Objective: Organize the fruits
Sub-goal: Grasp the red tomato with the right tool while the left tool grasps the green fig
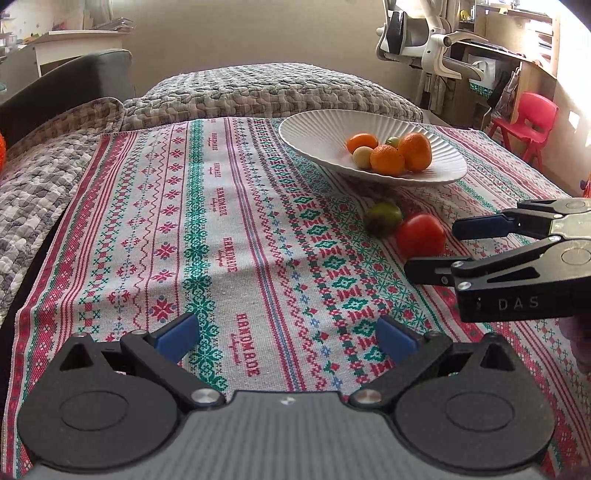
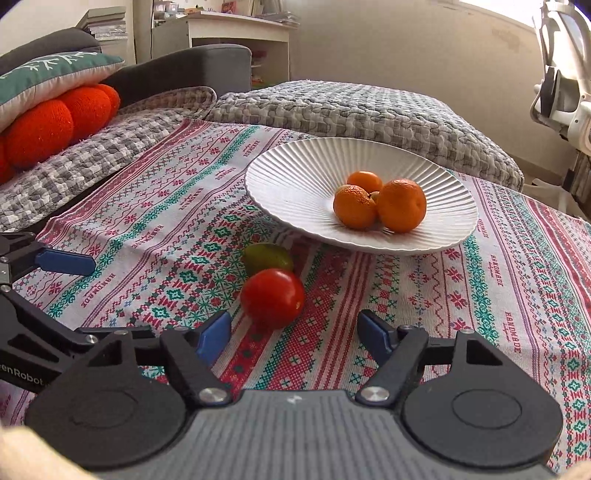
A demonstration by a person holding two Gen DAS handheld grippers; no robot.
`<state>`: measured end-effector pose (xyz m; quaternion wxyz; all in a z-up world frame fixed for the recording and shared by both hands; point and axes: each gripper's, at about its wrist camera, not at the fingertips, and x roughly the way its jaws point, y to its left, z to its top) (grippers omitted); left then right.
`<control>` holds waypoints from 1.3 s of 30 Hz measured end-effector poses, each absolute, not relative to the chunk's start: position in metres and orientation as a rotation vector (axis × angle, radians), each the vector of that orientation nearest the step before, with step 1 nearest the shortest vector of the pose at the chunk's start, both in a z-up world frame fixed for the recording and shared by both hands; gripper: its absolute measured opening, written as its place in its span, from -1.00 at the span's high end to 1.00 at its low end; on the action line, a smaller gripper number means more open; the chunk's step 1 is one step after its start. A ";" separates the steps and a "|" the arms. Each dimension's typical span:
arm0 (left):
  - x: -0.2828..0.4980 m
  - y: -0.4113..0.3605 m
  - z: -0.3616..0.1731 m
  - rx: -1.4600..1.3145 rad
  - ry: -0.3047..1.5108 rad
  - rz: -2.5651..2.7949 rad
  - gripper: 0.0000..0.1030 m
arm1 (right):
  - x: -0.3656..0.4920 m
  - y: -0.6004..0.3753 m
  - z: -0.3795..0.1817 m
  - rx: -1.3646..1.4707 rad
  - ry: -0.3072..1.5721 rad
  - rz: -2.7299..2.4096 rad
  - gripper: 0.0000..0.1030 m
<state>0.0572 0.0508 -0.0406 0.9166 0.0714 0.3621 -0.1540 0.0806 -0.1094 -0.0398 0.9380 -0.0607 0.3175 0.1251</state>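
A white ribbed bowl (image 1: pixel 317 129) (image 2: pixel 295 173) stands on the patterned cloth and holds oranges (image 1: pixel 387 159) (image 2: pixel 400 205) and small yellow-green fruits (image 1: pixel 362 157). A red tomato (image 1: pixel 420 235) (image 2: pixel 272 297) and a green fruit (image 1: pixel 382 218) (image 2: pixel 266 257) lie on the cloth in front of the bowl. My right gripper (image 2: pixel 294 336) is open and empty, just short of the tomato; it also shows in the left wrist view (image 1: pixel 439 248). My left gripper (image 1: pixel 286 338) is open and empty over bare cloth, left of the fruit.
The patterned cloth (image 1: pixel 221 229) lies on a grey quilted bed (image 1: pixel 280 92). Red and green cushions (image 2: pixel 55 118) sit at the left on a dark sofa. A white office chair (image 1: pixel 417 33), a desk and a red child's chair (image 1: pixel 528 122) stand at the right.
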 end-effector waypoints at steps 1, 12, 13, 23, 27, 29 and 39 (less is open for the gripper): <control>0.057 0.051 -0.041 0.147 0.745 -0.319 -0.88 | 0.081 -0.108 -0.039 -0.126 0.647 0.256 -0.33; 0.059 0.051 -0.036 0.122 0.743 -0.348 -0.72 | 0.086 -0.098 -0.038 -0.144 0.646 0.278 0.30; 0.059 0.050 -0.036 0.121 0.740 -0.350 -0.70 | 0.086 -0.098 -0.038 -0.144 0.646 0.279 0.30; 0.063 0.036 -0.029 0.127 0.707 -0.376 -0.57 | 0.082 -0.103 -0.032 -0.157 0.625 0.283 0.32; 0.067 0.025 -0.030 0.132 0.702 -0.386 -0.53 | 0.081 -0.112 -0.030 -0.155 0.622 0.266 0.32; 0.070 0.021 -0.030 0.128 0.699 -0.392 -0.52 | 0.081 -0.119 -0.030 -0.151 0.622 0.251 0.32; 0.083 -0.005 -0.032 0.116 0.687 -0.412 -0.36 | 0.084 -0.141 -0.029 -0.117 0.621 0.202 0.32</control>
